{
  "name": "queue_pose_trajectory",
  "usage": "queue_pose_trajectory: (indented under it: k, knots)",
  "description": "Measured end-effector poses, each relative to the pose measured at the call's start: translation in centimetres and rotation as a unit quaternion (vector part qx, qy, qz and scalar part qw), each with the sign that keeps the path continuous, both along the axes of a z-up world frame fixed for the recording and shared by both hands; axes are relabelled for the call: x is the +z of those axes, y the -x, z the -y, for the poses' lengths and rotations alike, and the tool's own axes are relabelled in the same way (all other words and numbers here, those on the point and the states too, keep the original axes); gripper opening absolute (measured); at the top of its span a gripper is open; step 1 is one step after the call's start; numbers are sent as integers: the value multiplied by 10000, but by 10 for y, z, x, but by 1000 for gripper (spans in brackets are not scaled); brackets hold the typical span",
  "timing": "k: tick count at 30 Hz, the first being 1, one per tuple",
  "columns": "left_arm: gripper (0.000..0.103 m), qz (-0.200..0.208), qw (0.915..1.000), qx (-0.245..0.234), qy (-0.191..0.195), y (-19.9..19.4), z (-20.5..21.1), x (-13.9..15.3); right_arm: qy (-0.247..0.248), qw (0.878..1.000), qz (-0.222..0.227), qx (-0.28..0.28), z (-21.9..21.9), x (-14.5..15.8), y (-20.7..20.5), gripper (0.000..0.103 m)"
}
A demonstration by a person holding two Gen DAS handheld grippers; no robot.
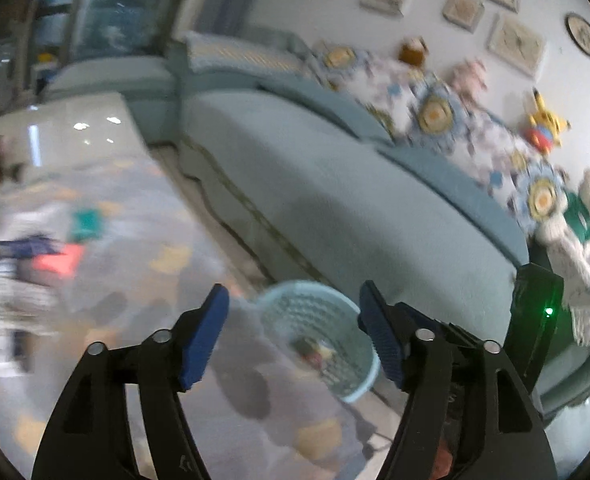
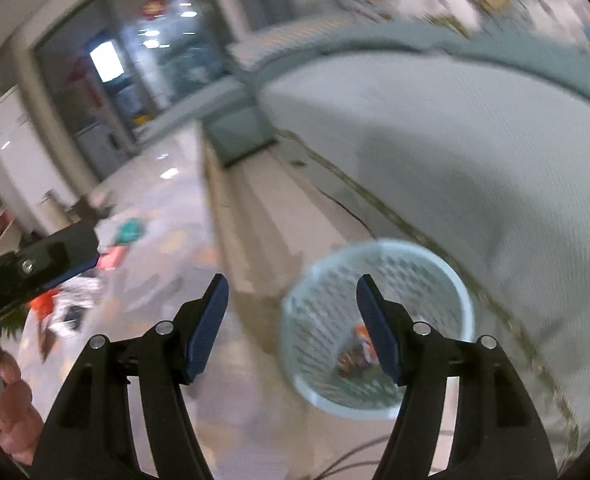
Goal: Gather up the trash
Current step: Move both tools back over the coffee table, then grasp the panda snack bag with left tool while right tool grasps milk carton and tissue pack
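Both the left gripper (image 1: 293, 334) and the right gripper (image 2: 291, 328) are open with nothing in them, the bin (image 2: 379, 328) with trash at its bottom sits by the sofa's (image 1: 335, 184) front edge, so they should next reach the scraps (image 1: 83, 224) lying farther out on the rug (image 1: 167, 232).

Both grippers, left gripper (image 1: 293, 334) and right gripper (image 2: 291, 328), have black arms, silver screws and ribbed blue pads (image 2: 207, 330) (lower frame).

Ahead of me a pale blue sofa (image 1: 315, 168) runs along the wall, patterned cushions (image 1: 435, 112) and a yellow plush toy (image 1: 545, 120) on its back, framed pictures (image 1: 515, 42) hanging above.
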State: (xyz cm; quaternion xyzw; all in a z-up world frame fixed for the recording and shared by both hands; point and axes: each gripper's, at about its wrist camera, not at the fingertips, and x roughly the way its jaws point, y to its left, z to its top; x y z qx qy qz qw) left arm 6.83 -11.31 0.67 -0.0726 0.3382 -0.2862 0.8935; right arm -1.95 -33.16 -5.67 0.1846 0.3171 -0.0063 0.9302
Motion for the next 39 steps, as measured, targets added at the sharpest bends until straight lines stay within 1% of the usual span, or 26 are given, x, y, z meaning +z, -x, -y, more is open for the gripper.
queue_pose_trajectory:
  k: [1, 2, 3, 4, 6, 7, 8, 9, 10, 11, 12, 14, 15, 17, 20, 22, 24, 25, 28, 30, 31, 33, 34, 35, 37, 39]
  knots:
    - [68, 47, 9999, 128, 2, 2, -12, 4, 45, 9998, 77, 157, -14, 9, -2, 63]
    - [69, 115, 9992, 390, -15, 4, -36, 10, 69, 9995, 118, 275, -24, 15, -5, 63]
    - [72, 159, 9976, 674, -51, 7, -60, 13, 93, 9986, 165, 495, -42, 23, -9, 63]
    - [73, 177, 9961, 859, -80, 8, -76, 16, 93, 9977, 176, 642, -54, 27, -13, 63]
    - [76, 231, 9889, 1453, -189, 12, -120, 17, 89, 9947, 166, 1007, -83, 34, -23, 63]
    - [80, 263, 9834, 1773, -294, 14, -139, 17, 90, 9921, 138, 1242, -104, 37, -31, 63]
    - [82, 320, 9748, 2152, -484, 17, -158, 15, 104, 9906, 125, 1360, -117, 39, -35, 63]
    - [83, 339, 9661, 2471, -661, 18, -177, 12, 169, 9879, 106, 1541, -137, 41, -40, 63]
    - [83, 288, 9596, 2690, -770, 18, -195, 7, 240, 9852, 93, 1694, -154, 41, -45, 63]
    - [83, 159, 9528, 2919, -819, 17, -216, -1, 291, 9830, 82, 1808, -167, 41, -48, 63]
    - [83, 52, 9482, 3076, -796, 16, -231, -7, 346, 9805, 66, 1935, -182, 41, -52, 63]
    - [83, -211, 9420, 3297, -587, 15, -264, -22, 460, 9742, 22, 2209, -215, 38, -61, 63]
    - [83, -397, 9402, 3351, -454, 12, -278, -32, 516, 9726, 5, 2267, -224, 35, -63, 63]
    - [83, -653, 9357, 3451, -326, 10, -299, -49, 687, 9690, -67, 2371, -249, 29, -73, 63]
    - [83, -894, 9275, 3622, -232, 6, -318, -70, 676, 9640, -165, 2567, -278, 20, -87, 63]
    - [83, -1053, 9239, 3678, -56, 3, -328, -83, 642, 9596, -207, 2730, -294, 15, -94, 63]
    - [83, -1226, 9232, 3641, 95, -4, -334, -94, 598, 9549, -300, 2894, -310, 10, -97, 63]
    - [83, -1254, 9237, 3619, 124, 0, -334, -99, 589, 9532, -353, 2946, -317, 6, -99, 63]
    - [83, -1295, 9286, 3473, 181, -9, -332, -104, 643, 9495, -594, 3013, -333, -7, -102, 63]
    - [83, -1397, 9266, 3490, 131, -19, -333, -110, 509, 9476, -812, 3048, -337, -15, -107, 63]
    - [84, -1352, 9265, 3511, 110, -23, -333, -111, 410, 9472, -906, 3050, -339, -18, -111, 67]
    - [84, -1324, 9260, 3534, -63, -31, -330, -112, 310, 9485, -1022, 2983, -339, -21, -118, 75]
    - [83, -1332, 9258, 3533, -163, -36, -330, -115, 259, 9503, -1111, 2898, -340, -22, -124, 76]
    - [83, -1320, 9254, 3540, -291, -38, -326, -115, 181, 9507, -1162, 2871, -341, -23, -129, 76]
    - [78, -1264, 9256, 3534, -490, -38, -322, -116, -32, 9511, -1225, 2835, -342, -24, -140, 76]
    - [74, -1223, 9235, 3563, -720, -36, -315, -116, -121, 9526, -1254, 2771, -346, -24, -150, 77]
